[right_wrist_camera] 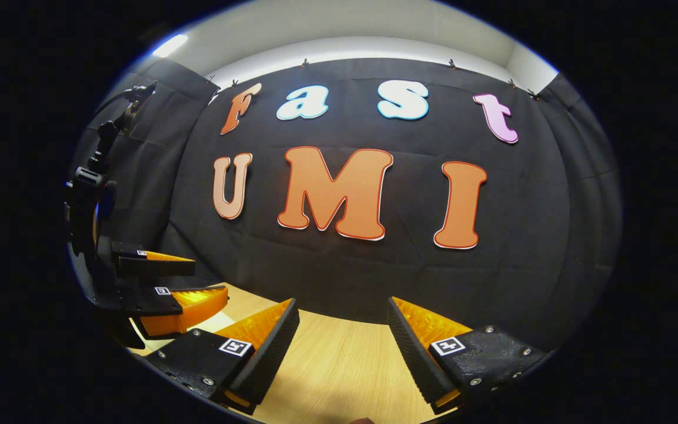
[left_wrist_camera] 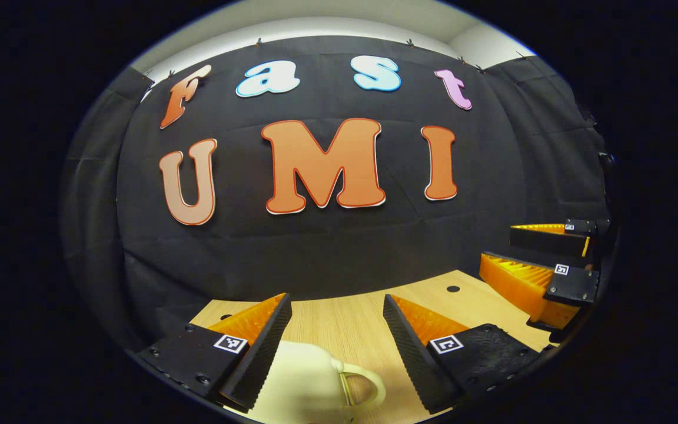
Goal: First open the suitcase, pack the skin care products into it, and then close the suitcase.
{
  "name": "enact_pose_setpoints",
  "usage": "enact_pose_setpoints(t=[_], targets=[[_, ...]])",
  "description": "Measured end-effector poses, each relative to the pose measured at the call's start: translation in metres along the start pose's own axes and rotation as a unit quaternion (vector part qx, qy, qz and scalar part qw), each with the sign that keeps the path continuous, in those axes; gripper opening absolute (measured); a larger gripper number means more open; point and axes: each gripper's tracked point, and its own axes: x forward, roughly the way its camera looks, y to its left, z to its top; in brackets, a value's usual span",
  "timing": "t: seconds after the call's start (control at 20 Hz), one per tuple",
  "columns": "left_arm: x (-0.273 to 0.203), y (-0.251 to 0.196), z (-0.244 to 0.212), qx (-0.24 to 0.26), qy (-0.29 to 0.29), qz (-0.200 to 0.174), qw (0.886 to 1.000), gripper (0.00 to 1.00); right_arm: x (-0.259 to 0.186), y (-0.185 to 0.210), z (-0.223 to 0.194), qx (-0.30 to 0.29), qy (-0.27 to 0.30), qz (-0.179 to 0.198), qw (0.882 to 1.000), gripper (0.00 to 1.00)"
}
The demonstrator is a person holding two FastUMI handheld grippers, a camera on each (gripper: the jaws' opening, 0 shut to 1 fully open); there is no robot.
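The cream-white suitcase with its looped handle sits at six o'clock in your left gripper view, between the spread fingers of your left gripper (contact unclear). Your right gripper hangs wide open over the pale wooden table.

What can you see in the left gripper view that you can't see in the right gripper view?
Left gripper view: a cream thing with a looped handle sits low down by the left gripper's open fingers. There is a small dark hole in the wooden table, and the right gripper is off to one side.
Right gripper view: a bright ceiling light glows at the top, and here the left gripper is the one off to the side.
Both: the wooden table, the black cloth wall, and two grippers with open fingers.
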Motion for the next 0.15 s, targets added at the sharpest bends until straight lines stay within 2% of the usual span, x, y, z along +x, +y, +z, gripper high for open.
enact_pose_setpoints(t=[0.15], targets=[[0.0, 0.016, -0.001, 0.001, -0.001, -0.002, 1.0, 0.96, 0.003, 0.007, 0.003, -0.003, 0.001, -0.011, 1.0, 0.95]])
